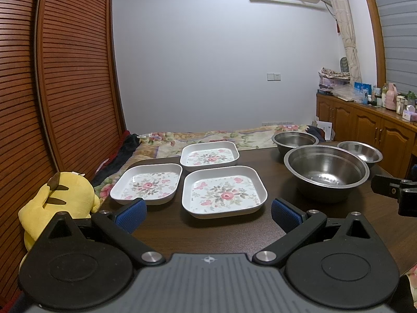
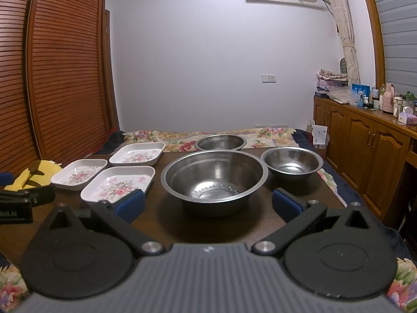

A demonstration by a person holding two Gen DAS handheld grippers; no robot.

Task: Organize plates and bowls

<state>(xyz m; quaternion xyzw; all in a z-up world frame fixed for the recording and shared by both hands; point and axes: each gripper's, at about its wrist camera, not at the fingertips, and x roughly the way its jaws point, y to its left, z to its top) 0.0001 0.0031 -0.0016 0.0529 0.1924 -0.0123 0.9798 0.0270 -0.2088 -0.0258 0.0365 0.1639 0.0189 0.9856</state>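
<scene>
Three white square plates with a floral print lie on the dark table: a near plate [image 1: 224, 191] [image 2: 118, 184], a left plate [image 1: 147, 182] [image 2: 78, 173] and a far plate [image 1: 209, 155] [image 2: 136, 154]. To their right stand three steel bowls: a large bowl [image 1: 325, 173] [image 2: 213, 177], a far bowl [image 1: 294, 140] [image 2: 220, 142] and a small right bowl [image 1: 361, 151] [image 2: 292, 163]. My left gripper [image 1: 208, 212] is open, just short of the near plate. My right gripper [image 2: 208, 204] is open, just short of the large bowl. Neither holds anything.
The dark wooden table [image 1: 166, 224] ends close on the right [image 2: 331, 195]. A yellow plush toy [image 1: 56, 203] sits off its left edge. A bed with a floral cover [image 2: 182, 137] lies behind; slatted wardrobe doors [image 1: 65, 78] stand left, wooden cabinets [image 2: 365, 151] right.
</scene>
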